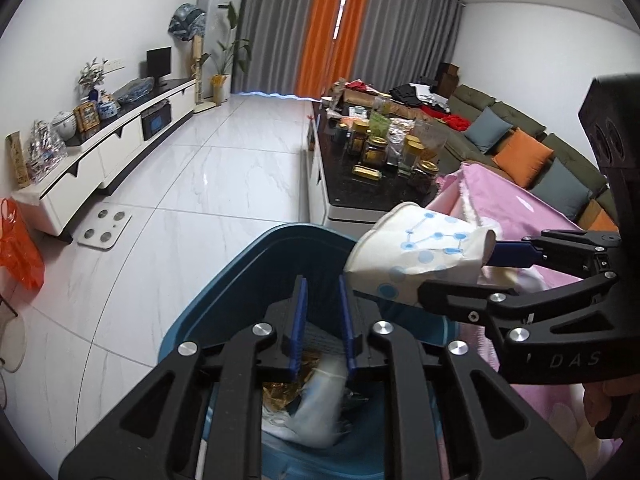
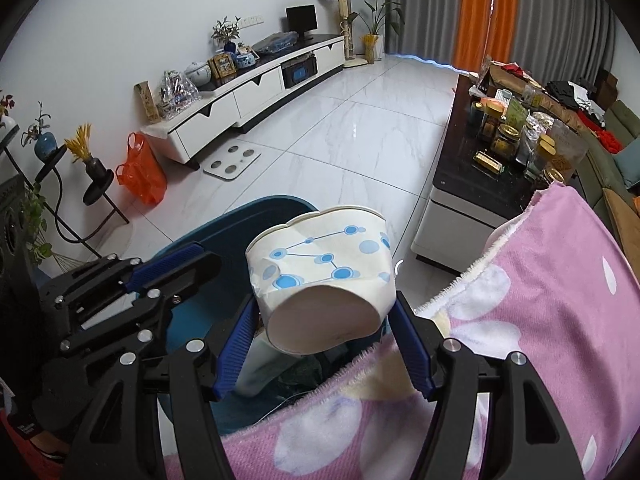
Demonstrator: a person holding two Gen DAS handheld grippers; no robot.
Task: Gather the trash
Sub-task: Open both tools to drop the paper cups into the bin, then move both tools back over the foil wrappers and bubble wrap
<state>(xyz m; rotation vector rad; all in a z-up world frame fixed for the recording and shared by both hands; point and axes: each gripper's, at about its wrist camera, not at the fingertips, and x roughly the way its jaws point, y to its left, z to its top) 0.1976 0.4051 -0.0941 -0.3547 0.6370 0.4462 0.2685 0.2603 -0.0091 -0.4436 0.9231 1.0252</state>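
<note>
A blue trash bin stands on the floor beside a pink blanket. My left gripper hangs over the bin's mouth, its blue pads a narrow gap apart with nothing between them. Below it, inside the bin, lie a blurred white piece and a gold wrapper. My right gripper is shut on a crumpled white paper cup with blue dots. The cup lies on its side in the air over the bin's right rim, base toward the right wrist camera.
The pink flowered blanket lies right of the bin. Behind it stands a dark coffee table crowded with jars. An orange plastic bag and a white scale sit on the tiled floor at the left.
</note>
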